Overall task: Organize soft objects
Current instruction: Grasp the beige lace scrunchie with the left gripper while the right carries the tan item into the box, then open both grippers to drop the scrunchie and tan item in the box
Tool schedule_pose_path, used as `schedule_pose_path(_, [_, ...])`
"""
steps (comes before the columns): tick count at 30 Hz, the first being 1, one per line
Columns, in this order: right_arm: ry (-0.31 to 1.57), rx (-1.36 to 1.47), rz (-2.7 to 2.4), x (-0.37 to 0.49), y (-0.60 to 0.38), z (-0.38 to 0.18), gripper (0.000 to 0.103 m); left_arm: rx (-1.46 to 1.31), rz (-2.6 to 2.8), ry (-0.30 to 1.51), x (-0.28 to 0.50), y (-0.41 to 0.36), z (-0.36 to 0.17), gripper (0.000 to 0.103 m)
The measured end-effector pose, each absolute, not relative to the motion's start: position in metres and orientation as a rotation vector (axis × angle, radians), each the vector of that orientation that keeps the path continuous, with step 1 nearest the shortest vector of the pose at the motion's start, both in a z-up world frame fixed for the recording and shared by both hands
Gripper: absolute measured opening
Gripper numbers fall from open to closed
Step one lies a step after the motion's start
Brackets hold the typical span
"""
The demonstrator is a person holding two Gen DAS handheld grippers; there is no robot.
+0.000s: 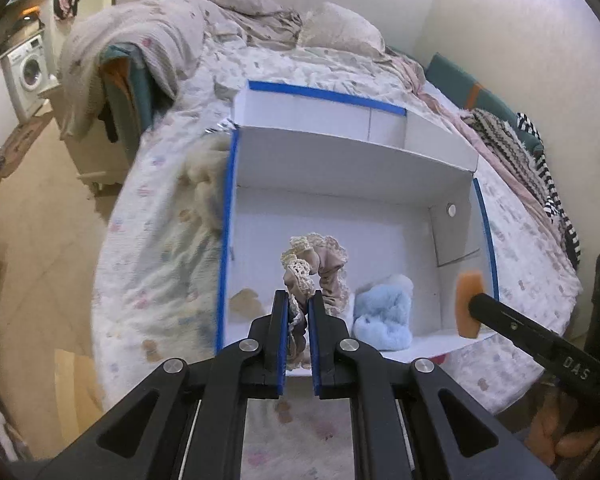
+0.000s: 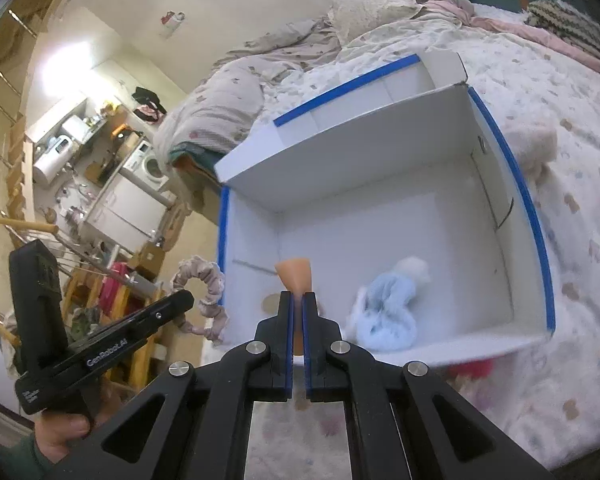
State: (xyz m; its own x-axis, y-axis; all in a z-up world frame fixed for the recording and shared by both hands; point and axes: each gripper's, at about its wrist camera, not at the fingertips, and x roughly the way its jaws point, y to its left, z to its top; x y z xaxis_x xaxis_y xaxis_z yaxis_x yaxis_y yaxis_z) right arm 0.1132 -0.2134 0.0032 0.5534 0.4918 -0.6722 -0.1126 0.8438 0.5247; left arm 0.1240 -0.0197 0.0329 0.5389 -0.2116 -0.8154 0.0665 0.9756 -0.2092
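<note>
A white box with blue-taped rims (image 1: 225, 216) (image 2: 534, 216) sits on the bed. Inside it lies a fluffy light-blue soft item (image 1: 382, 316) (image 2: 384, 312). My left gripper (image 1: 299, 300) is shut on a beige lace-trimmed scrunchie (image 1: 320, 264), held above the box's near edge; the right wrist view shows the same scrunchie (image 2: 204, 296) hanging left of the box. My right gripper (image 2: 299, 296) is shut on an orange soft sponge-like piece (image 2: 294, 272), raised over the near part of the box; in the left wrist view that piece (image 1: 468, 304) hangs at the box's right wall.
A cream fluffy item (image 1: 206, 176) (image 2: 534, 144) lies on the patterned bedspread (image 1: 160, 240) beside the box. A crumpled duvet (image 1: 160, 36) and pillow (image 1: 340, 28) sit at the bed's far end. A washing machine (image 1: 26, 68) stands beyond the bed.
</note>
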Motion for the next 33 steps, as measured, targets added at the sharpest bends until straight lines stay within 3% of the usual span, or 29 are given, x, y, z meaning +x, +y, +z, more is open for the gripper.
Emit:
schedule_pose_path(11, [1.038, 0.494, 0.313, 0.152, -0.203, -0.052, 0.005, -0.096, -0.149, 1.066, 0.158, -0.041, -0.027, 0.009])
schedule_pose_path(21, [1.086, 0.365, 0.276, 0.162, -0.164, -0.071, 0.005, -0.075, -0.127, 1.151, 0.168, -0.047, -0.059, 0.009])
schedule_pose_path(24, [1.106, 0.363, 0.29, 0.162, -0.161, -0.076, 0.006, -0.046, -0.131, 1.146, 0.165, -0.05, -0.059, 0.015])
schedule_pose_path(26, [1.128, 0.352, 0.271, 0.162, -0.16, -0.081, 0.018, -0.017, -0.121, 1.137, 0.163, -0.052, -0.059, 0.019])
schedule_pose_path(29, [1.124, 0.339, 0.25, 0.162, -0.165, -0.081, 0.048, -0.004, -0.113, 1.121, 0.157, -0.054, -0.057, 0.026])
schedule_pose_path(30, [1.118, 0.342, 0.233, 0.162, -0.169, -0.079, 0.058, 0.003, -0.108, 1.109, 0.156, -0.054, -0.054, 0.032])
schedule_pose_path(31, [1.116, 0.347, 0.216, 0.162, -0.172, -0.078, 0.066, 0.017, -0.093, 1.091, 0.154, -0.053, -0.052, 0.047])
schedule_pose_path(33, [1.116, 0.376, 0.199, 0.162, -0.181, -0.078, 0.07, 0.039, -0.056, 1.068, 0.154, -0.05, -0.048, 0.056])
